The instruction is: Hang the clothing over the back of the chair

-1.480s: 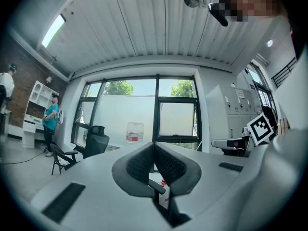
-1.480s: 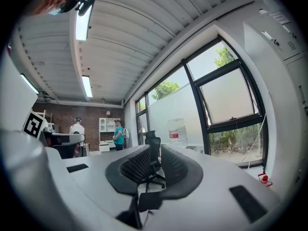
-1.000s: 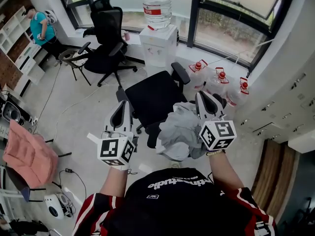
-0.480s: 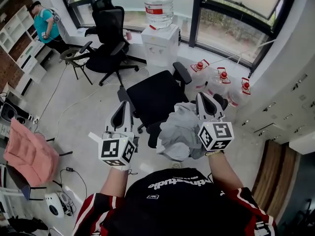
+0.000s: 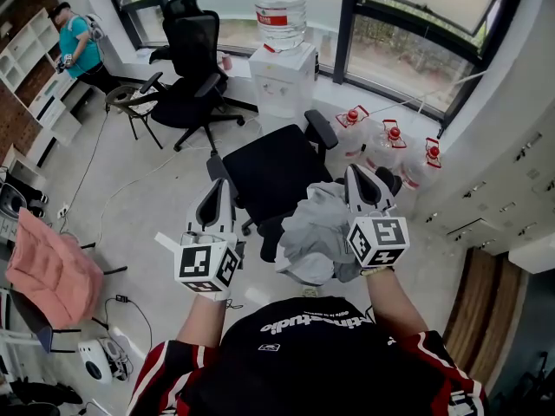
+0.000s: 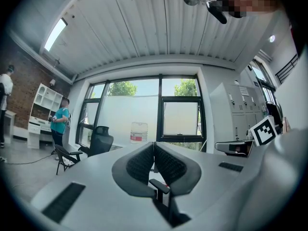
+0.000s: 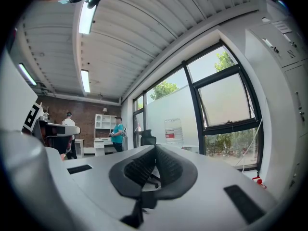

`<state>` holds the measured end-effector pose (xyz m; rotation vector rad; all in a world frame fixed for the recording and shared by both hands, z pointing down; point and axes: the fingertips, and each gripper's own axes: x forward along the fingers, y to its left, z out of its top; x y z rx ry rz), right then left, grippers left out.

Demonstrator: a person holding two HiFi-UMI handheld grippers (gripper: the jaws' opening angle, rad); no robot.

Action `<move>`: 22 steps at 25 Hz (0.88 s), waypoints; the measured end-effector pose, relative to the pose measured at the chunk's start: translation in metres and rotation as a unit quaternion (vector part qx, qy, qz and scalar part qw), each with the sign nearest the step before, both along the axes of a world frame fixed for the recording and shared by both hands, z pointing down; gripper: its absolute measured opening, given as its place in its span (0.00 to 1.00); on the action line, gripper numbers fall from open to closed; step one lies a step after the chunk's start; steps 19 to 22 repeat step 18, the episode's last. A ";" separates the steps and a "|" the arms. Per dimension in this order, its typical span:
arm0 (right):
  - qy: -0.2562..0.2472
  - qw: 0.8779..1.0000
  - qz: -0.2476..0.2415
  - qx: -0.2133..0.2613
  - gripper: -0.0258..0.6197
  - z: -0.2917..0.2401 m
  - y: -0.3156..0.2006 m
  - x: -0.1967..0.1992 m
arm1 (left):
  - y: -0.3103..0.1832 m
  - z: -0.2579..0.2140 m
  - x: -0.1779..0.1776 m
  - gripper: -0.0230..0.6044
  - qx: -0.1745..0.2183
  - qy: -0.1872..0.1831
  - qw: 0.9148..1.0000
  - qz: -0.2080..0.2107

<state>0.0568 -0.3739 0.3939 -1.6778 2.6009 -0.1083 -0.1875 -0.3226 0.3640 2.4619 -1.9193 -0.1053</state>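
Overhead, the head view shows the left gripper (image 5: 218,185) held level beside a black swivel office chair (image 5: 276,173). A crumpled light-grey garment (image 5: 314,225) is heaped over the chair's near end, and the right gripper (image 5: 361,172) sits just right of the cloth. Only the gripper views settle the jaws: the left pair is pressed together on nothing, the right pair likewise closed and empty. Both aim at a tall dark-framed window (image 6: 161,105) with a large clear water bottle (image 6: 138,132) before it.
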 end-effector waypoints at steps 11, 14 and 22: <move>-0.007 1.000 0.001 0.000 0.06 0.009 -0.001 0.002 | -0.004 0.008 0.002 0.08 -0.006 0.003 1.000 0.005; -0.015 1.000 -0.001 -0.002 0.06 0.010 -0.001 0.002 | -0.004 0.010 0.002 0.08 -0.008 0.004 1.000 0.006; -0.024 1.000 -0.005 -0.005 0.05 0.012 -0.002 0.003 | -0.006 0.011 0.003 0.07 -0.008 0.005 1.000 0.008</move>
